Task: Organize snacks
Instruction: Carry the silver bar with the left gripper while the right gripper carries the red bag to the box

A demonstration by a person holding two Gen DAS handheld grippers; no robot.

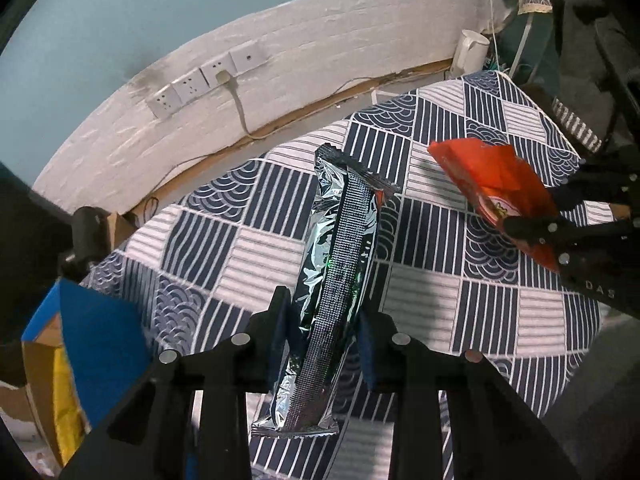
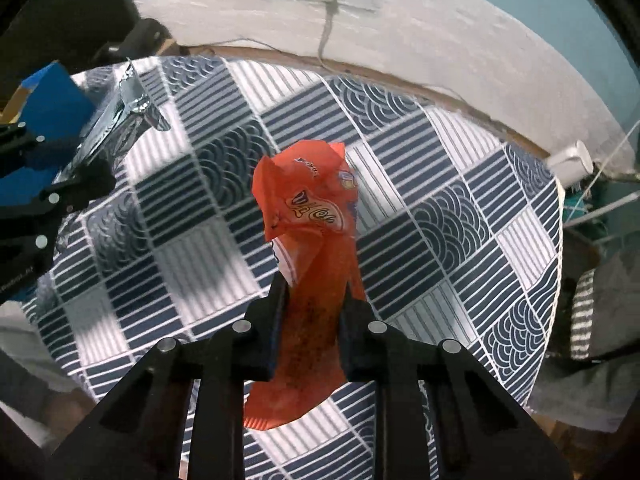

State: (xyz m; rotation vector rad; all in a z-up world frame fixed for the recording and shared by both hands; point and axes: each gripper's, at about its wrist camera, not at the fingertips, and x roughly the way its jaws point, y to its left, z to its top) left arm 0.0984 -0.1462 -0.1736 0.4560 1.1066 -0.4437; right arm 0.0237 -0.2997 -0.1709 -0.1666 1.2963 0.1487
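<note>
silver packet [image 1: 336, 280] clamped left – orange packet [image 2: 316, 240] clamped right

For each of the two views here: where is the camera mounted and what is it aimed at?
Left wrist: sits on the left claw, looking steeply down past its fingers at the silver snack pack it grips; the right claw shows at right.
Right wrist: sits on the right claw, looking down at its orange snack bag; the left claw shows at left.
Shared: patterned tablecloth, wall sockets.
</note>
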